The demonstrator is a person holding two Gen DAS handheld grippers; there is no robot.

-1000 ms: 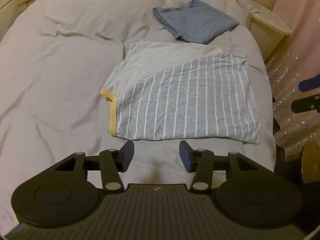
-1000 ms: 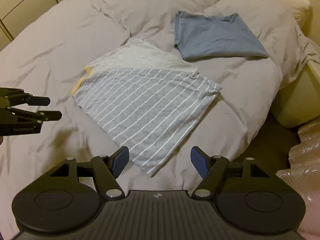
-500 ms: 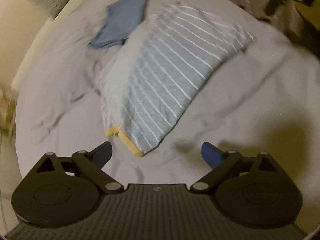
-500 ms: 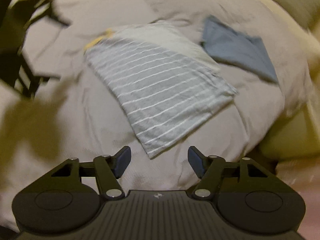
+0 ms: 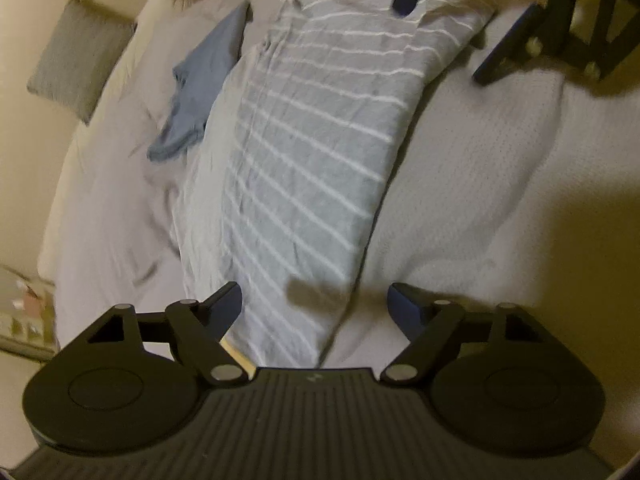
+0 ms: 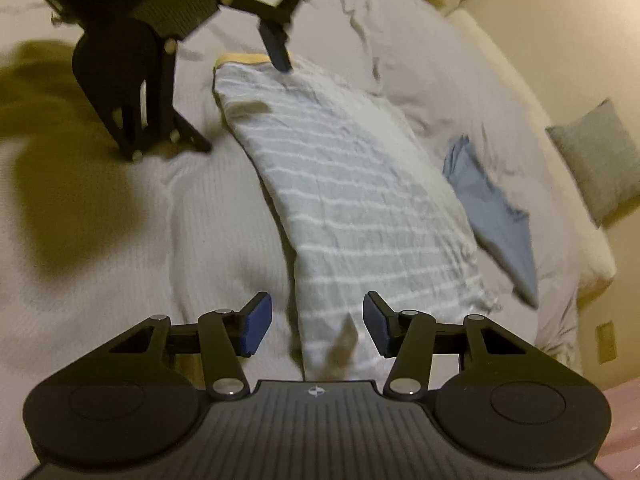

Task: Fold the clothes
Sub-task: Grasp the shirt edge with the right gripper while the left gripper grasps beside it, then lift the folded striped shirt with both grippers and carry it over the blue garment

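A grey white-striped shirt [image 5: 308,160] lies folded on the bed, its yellow-trimmed corner [image 5: 236,354] just under my left gripper [image 5: 316,304]. That gripper is open, its fingers straddling this near end low over the cloth. At the far end my right gripper [image 5: 456,24] also stands open. In the right wrist view the shirt [image 6: 352,200] runs away from my open right gripper [image 6: 318,320], whose fingers flank its near corner. The left gripper [image 6: 240,96] hangs at the yellow trim [image 6: 244,58]. Neither holds cloth.
A folded blue garment [image 5: 200,88] lies on the grey duvet [image 5: 500,200] beside the shirt, also seen as the blue garment [image 6: 496,216]. A grey cushion [image 5: 76,68] leans by the wall past the bed's edge. Dark gripper shadows fall on the duvet [image 6: 100,208].
Both grippers have swung from the shirt's long side to its opposite ends and come down close to the cloth. The left gripper's fingers have spread wider. The shirt has not moved.
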